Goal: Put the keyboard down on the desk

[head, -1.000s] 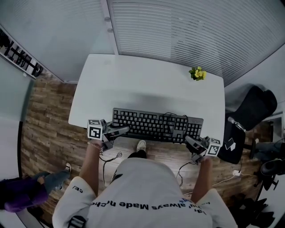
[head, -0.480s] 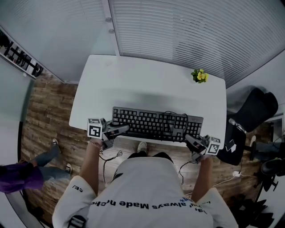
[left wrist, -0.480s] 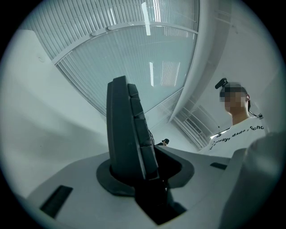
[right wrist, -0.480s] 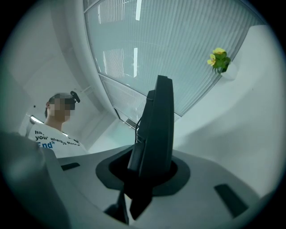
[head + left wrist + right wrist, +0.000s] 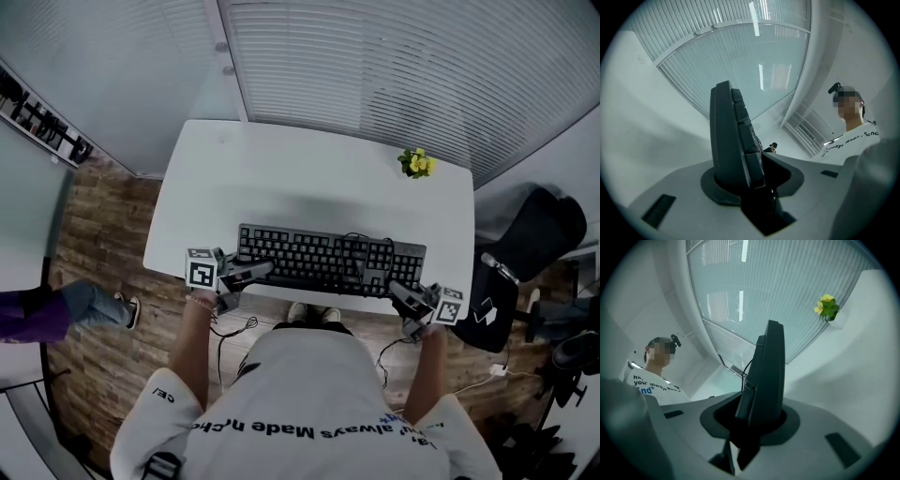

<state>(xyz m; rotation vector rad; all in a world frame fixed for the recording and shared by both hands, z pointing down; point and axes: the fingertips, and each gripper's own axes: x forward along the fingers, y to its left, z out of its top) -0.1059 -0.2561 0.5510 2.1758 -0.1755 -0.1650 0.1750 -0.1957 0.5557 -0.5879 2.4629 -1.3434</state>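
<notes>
writing: shirt (image 5: 281, 417) print, partly readable, "always Made"
keyboard (image 5: 328, 262): black, over desk (image 5: 309, 173) near edge, 6 o'clock
left gripper (image 5: 246, 273): clamped on keyboard's left end
right gripper (image 5: 405, 296): clamped on its right end
change: keyboard barely shifted; bystander (image 5: 89, 305) at 9 o'clock has moved further left
around: yellow flowers (image 5: 415, 161) at desk's 1 o'clock corner; black chair (image 5: 536, 234) at 3 o'clock
</notes>
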